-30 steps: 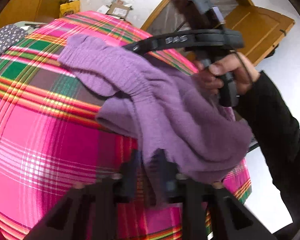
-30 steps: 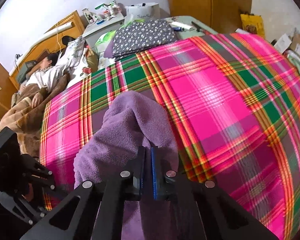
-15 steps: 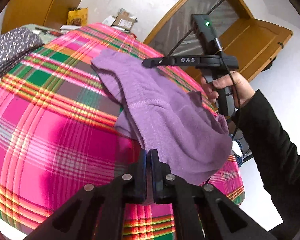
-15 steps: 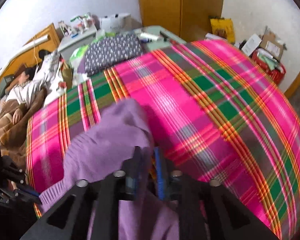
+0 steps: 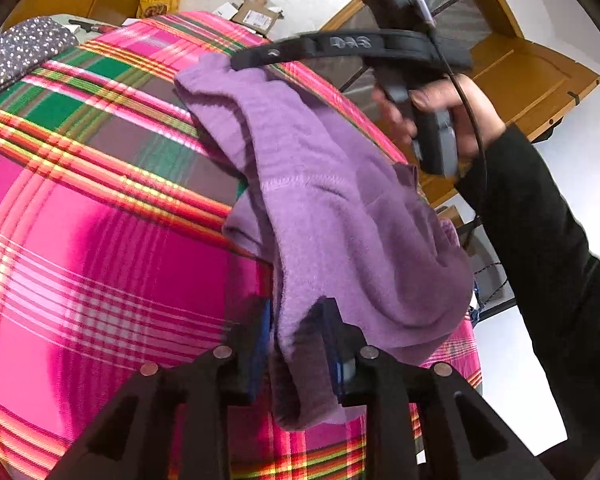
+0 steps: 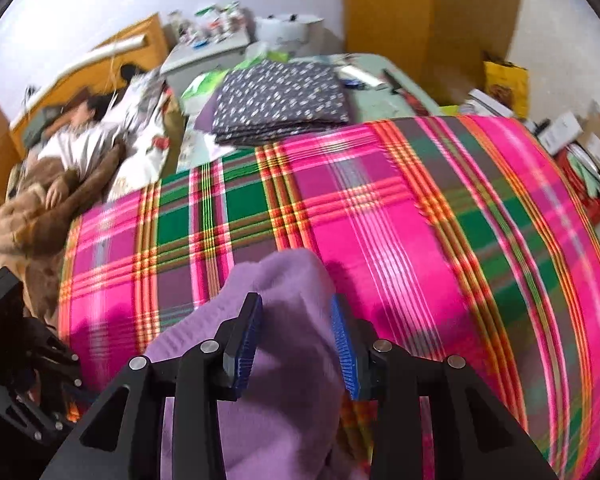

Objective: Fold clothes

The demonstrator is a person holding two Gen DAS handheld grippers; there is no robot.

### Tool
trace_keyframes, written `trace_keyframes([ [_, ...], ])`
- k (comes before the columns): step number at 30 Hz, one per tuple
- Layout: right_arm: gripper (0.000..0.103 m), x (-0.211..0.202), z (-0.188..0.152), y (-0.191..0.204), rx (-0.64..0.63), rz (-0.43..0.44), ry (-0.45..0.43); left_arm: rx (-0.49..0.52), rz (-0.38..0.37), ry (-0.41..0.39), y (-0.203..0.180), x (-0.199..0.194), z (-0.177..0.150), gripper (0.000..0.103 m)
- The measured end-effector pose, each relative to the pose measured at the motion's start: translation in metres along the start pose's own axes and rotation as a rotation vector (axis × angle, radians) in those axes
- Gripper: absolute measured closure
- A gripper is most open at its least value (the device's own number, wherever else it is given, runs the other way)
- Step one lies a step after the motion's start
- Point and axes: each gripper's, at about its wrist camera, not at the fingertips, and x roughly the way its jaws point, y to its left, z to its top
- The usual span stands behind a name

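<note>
Purple garment (image 5: 340, 216) lies on the plaid blanket (image 5: 80, 240); left gripper (image 5: 300, 344) and right gripper (image 6: 296, 332) jaws have just opened, cloth loose between them.

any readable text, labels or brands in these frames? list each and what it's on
"DAS": on the black bar of the right gripper, seen from the left wrist, appearing reversed.
Yellow bag: print too blurred to read.
Cardboard box: label too small to read.
Items on the far table: labels blurred, unreadable.
</note>
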Motion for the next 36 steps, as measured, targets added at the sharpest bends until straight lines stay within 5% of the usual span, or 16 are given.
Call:
trace_keyframes([
  [5,0.066,0.025,0.005,-0.007,-0.003,0.059,0.076,0.0,-0.028,0.01,-0.002,0.005,0.004,0.073],
  [7,0.067,0.032,0.003,-0.008,0.001,0.08,0.099,0.001,-0.032,0.03,-0.001,0.007,0.004,0.088],
  [10,0.095,0.031,-0.001,-0.007,-0.006,0.091,0.1,0.014,-0.031,0.037,-0.001,0.007,0.008,0.093],
  [12,0.095,0.018,-0.004,-0.006,-0.005,0.043,0.044,0.028,-0.028,0.026,-0.003,0.005,0.013,0.094],
  [18,0.096,-0.077,-0.003,-0.015,0.131,-0.101,-0.305,0.087,0.085,-0.115,-0.003,-0.046,0.039,0.095],
  [22,0.096,-0.126,-0.011,-0.013,0.21,-0.11,-0.467,0.098,0.173,-0.214,0.0,-0.089,0.059,0.095],
  [24,0.095,-0.119,-0.018,-0.013,0.25,-0.114,-0.444,0.094,0.205,-0.192,0.004,-0.089,0.063,0.095],
  [28,0.091,-0.057,-0.044,-0.024,0.298,-0.149,-0.206,0.03,0.257,-0.03,0.031,-0.051,0.048,0.094],
  [30,0.09,-0.026,-0.057,-0.03,0.318,-0.172,-0.086,-0.019,0.252,-0.036,0.039,-0.054,0.045,0.092],
  [32,0.077,-0.032,-0.061,-0.034,0.315,-0.17,-0.105,-0.06,0.243,-0.066,0.044,-0.066,0.041,0.091],
  [36,0.068,-0.053,-0.057,-0.042,0.295,-0.156,-0.177,-0.092,0.255,-0.103,0.042,-0.091,0.032,0.091],
])
